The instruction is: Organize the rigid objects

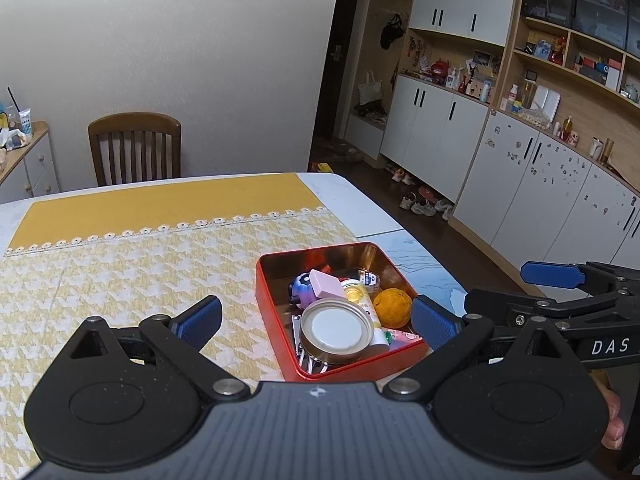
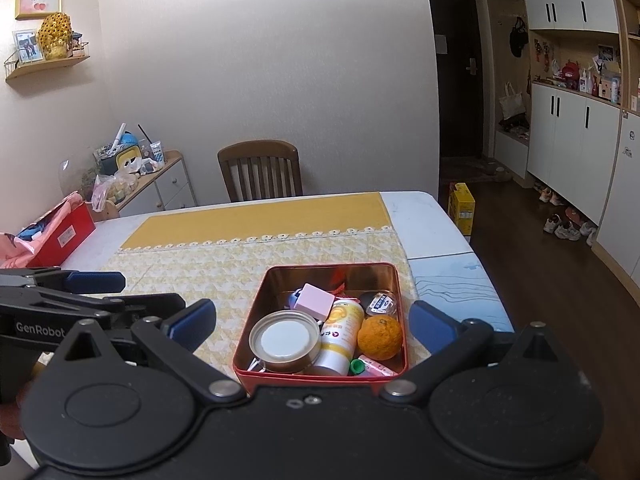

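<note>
Two hand-held grippers hovered at the near side of one red tin [image 1: 276,320]. Left gripper [image 1: 316,320] and right gripper [image 2: 312,322] each stood spread wide, gripping nothing, blue pads apart on either side of the tin. Inside the tin lay one round metal lid [image 2: 285,341], one orange [image 2: 379,338], one pink block [image 2: 317,301], one yellow-and-white bottle [image 2: 340,334] and several smaller items too jumbled to count. Beneath the tin lay one yellow patterned tablecloth [image 2: 224,268]. Beyond the tin stood one wooden chair [image 2: 260,172].
</note>
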